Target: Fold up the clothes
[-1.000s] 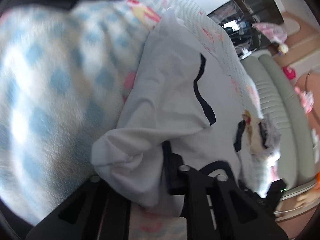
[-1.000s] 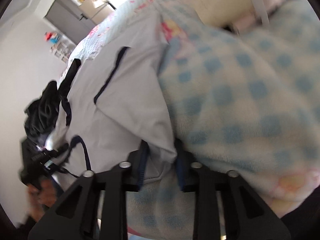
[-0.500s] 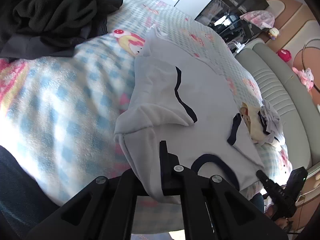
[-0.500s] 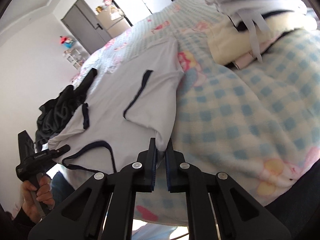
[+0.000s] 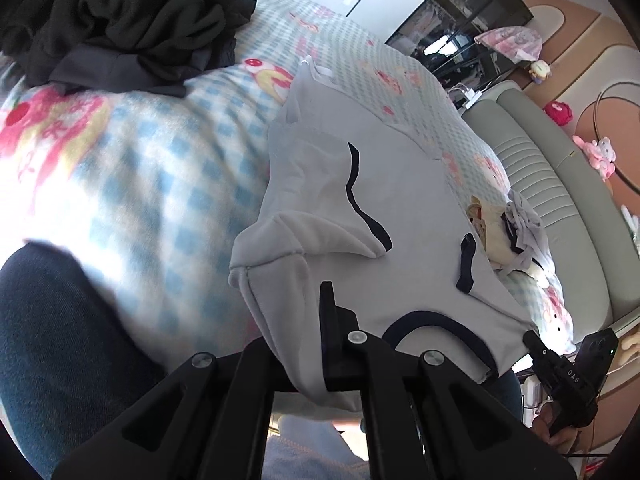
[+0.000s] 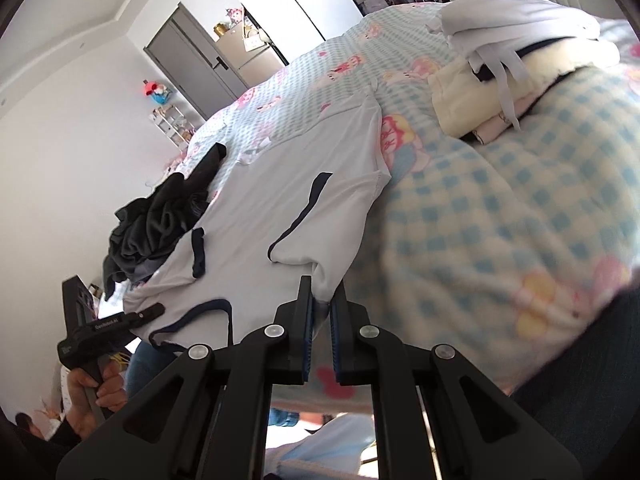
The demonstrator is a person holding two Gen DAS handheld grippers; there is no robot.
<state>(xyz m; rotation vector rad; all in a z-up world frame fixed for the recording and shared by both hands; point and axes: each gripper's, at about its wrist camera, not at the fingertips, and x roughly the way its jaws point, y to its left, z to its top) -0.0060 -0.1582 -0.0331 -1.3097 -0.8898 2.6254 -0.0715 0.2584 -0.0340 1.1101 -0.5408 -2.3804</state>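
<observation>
On the checked bedspread (image 5: 168,184), both tongs (image 5: 308,332) (image 6: 320,316) pinch the white shirt (image 5: 400,216).

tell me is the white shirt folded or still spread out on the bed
Partly folded. The shirt lies mostly flat on the bed, but both sleeves are turned in over its body, and each gripper pinches a corner by the neckline.

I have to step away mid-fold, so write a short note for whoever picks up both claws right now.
Left claw: shut on the white shirt at its near shoulder edge.
Right claw: shut on the shirt's other near corner.
Shirt lies spread on the checked blanket, both sleeves folded inward.
Folded stack sits to the right, black clothes pile to the left.
Left: fold the shirt's length, stack it, then start the black pile.
</observation>
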